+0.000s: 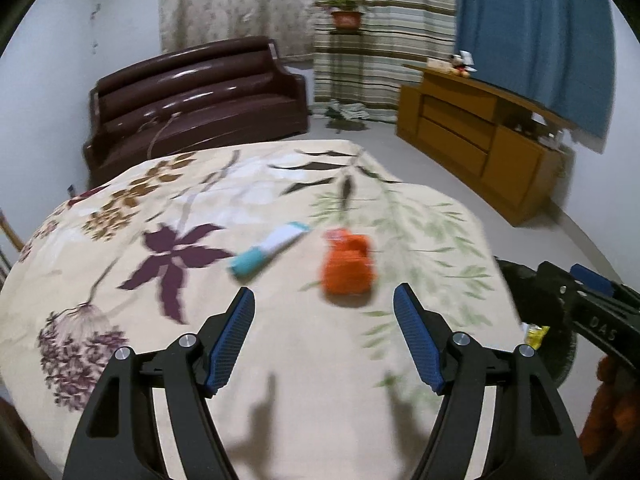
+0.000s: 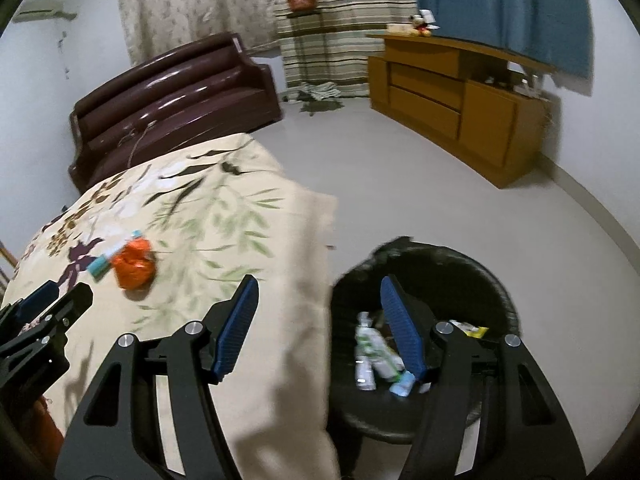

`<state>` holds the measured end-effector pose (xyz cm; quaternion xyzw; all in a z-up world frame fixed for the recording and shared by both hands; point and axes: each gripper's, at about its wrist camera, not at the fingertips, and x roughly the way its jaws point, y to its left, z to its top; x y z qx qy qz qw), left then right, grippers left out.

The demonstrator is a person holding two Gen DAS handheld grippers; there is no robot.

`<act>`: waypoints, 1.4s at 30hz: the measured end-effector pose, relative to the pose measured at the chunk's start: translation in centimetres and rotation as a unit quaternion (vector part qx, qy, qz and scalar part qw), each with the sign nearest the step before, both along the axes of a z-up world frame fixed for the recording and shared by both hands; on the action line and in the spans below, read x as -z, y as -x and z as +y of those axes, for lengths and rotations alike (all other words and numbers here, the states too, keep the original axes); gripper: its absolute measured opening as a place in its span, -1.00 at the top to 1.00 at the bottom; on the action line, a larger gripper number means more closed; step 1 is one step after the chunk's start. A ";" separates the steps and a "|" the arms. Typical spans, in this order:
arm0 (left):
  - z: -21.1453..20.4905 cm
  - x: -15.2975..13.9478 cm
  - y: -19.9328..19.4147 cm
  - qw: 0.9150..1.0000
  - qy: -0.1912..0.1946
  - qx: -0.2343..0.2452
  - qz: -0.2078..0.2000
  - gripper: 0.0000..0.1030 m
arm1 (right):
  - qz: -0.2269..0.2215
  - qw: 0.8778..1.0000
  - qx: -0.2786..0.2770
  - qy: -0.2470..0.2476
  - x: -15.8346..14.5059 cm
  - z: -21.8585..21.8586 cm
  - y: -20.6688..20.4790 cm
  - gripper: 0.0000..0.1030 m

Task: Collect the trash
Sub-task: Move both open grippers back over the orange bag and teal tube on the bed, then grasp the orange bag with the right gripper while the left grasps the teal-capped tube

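An orange crumpled wrapper (image 1: 349, 264) and a white-and-teal wrapper (image 1: 269, 249) lie on the floral bedspread (image 1: 200, 240). My left gripper (image 1: 324, 300) is open and empty, hovering just short of the orange wrapper. The right wrist view shows the orange wrapper (image 2: 134, 265) and the teal wrapper (image 2: 98, 266) at left on the bed. My right gripper (image 2: 318, 286) is open and empty over the bed's edge, beside the black trash bin (image 2: 492, 276). The bin holds several wrappers (image 2: 374, 350).
A dark brown sofa (image 1: 192, 96) stands beyond the bed. A wooden cabinet (image 1: 480, 136) runs along the right wall. Grey floor (image 2: 400, 184) lies between bed and cabinet. A potted plant (image 1: 346, 14) stands by the curtains. The bin's edge (image 1: 520, 280) shows right of the bed.
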<state>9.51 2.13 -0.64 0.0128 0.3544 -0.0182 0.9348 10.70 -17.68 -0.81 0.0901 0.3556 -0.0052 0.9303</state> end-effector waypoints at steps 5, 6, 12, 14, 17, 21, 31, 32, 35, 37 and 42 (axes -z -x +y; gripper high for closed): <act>4.0 0.1 0.1 0.999 -0.003 -0.032 0.000 -0.36 | -0.001 0.999 -0.032 0.004 -0.5 3.7 -1.1 -0.20; 4.7 0.2 0.1 0.999 -0.004 -0.037 0.001 -0.36 | -0.001 0.999 -0.036 0.005 -0.6 4.2 -1.2 -0.20; 8.6 0.5 0.0 0.998 -0.004 -0.070 0.004 -0.36 | -0.002 0.997 -0.073 0.010 -1.0 8.6 -2.8 -0.20; 9.9 0.6 -0.1 0.997 -0.004 -0.079 0.005 -0.36 | -0.001 0.996 -0.083 0.011 -1.0 10.0 -3.3 -0.21; 11.3 0.7 -0.3 0.996 -0.003 -0.089 0.006 -0.36 | 0.001 0.995 -0.097 0.013 -0.9 11.9 -4.0 -0.21; 12.6 1.0 -0.5 0.995 -0.002 -0.096 0.007 -0.36 | 0.009 0.994 -0.111 0.019 -0.3 14.0 -5.0 -0.21; 13.7 1.7 -1.6 0.995 0.012 -0.093 0.018 -0.36 | 0.043 0.991 -0.118 0.036 1.9 16.2 -7.5 -0.10; 13.6 1.7 -1.7 0.996 0.012 -0.090 0.018 -0.36 | 0.047 0.991 -0.120 0.035 2.0 16.3 -7.7 0.01; 13.0 1.6 -2.2 0.997 0.013 -0.079 0.017 -0.36 | 0.054 0.990 -0.123 0.036 2.4 16.4 -8.0 0.17; 12.5 1.6 -2.5 0.997 0.014 -0.072 0.017 -0.36 | 0.053 0.990 -0.124 0.038 2.3 16.3 -7.9 0.17; 10.8 1.5 -3.4 0.998 0.016 -0.051 0.017 -0.36 | 0.051 0.992 -0.113 0.035 2.3 15.0 -7.9 0.17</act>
